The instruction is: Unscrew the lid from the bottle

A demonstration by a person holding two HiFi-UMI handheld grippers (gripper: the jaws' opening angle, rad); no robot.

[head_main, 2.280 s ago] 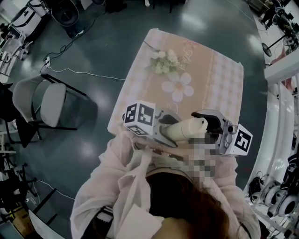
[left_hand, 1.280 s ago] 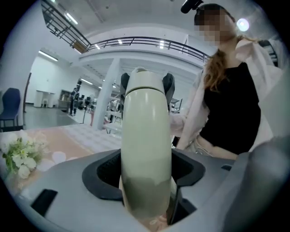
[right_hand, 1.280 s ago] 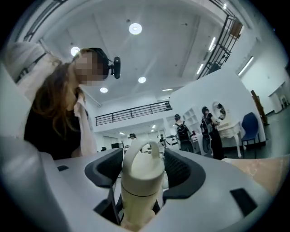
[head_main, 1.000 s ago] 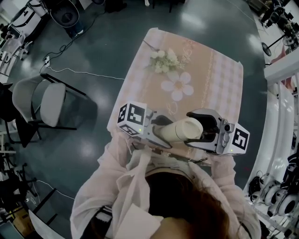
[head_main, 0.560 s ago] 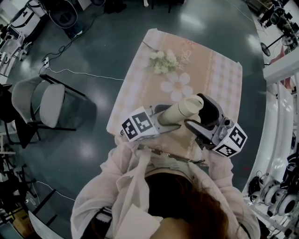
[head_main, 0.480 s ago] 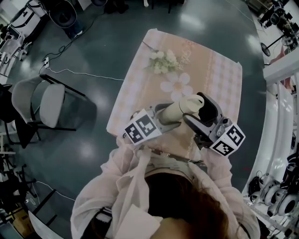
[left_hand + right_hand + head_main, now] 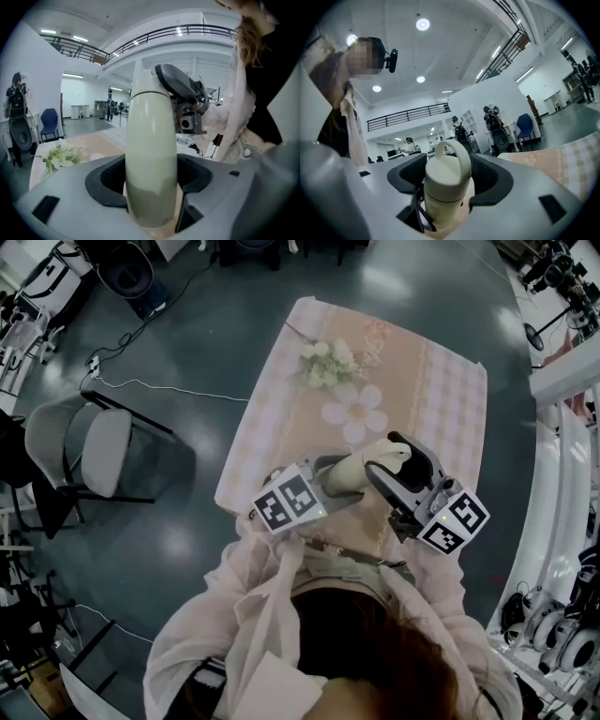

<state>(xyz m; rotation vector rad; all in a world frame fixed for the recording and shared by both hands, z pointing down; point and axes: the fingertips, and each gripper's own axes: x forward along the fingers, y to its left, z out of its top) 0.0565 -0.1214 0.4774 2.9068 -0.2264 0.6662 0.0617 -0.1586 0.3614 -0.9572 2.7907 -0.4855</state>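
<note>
A glossy dark teal floor point(image 7: 234, 315) fills the head view, dotted with pale glare from lamps overhead. A grey chair point(image 7: 89, 451) on a black frame stands at the left, well apart from the bench point(image 7: 450, 399). The bench wears a peach checked cloth printed with a big white flower point(image 7: 356, 413), and a small bunch of pale flowers point(image 7: 328, 362) lies near its far end. A thin white cable point(image 7: 169, 385) runs over the floor from the left toward the bench. White racks point(image 7: 562, 484) line the right edge (what look like headsets point(image 7: 548, 629) sit low on them). The right gripper view shows a tall white hall with round ceiling lights point(image 7: 423, 24), a railed balcony point(image 7: 408, 115) and a blue chair point(image 7: 526, 125) by a far wall.
</note>
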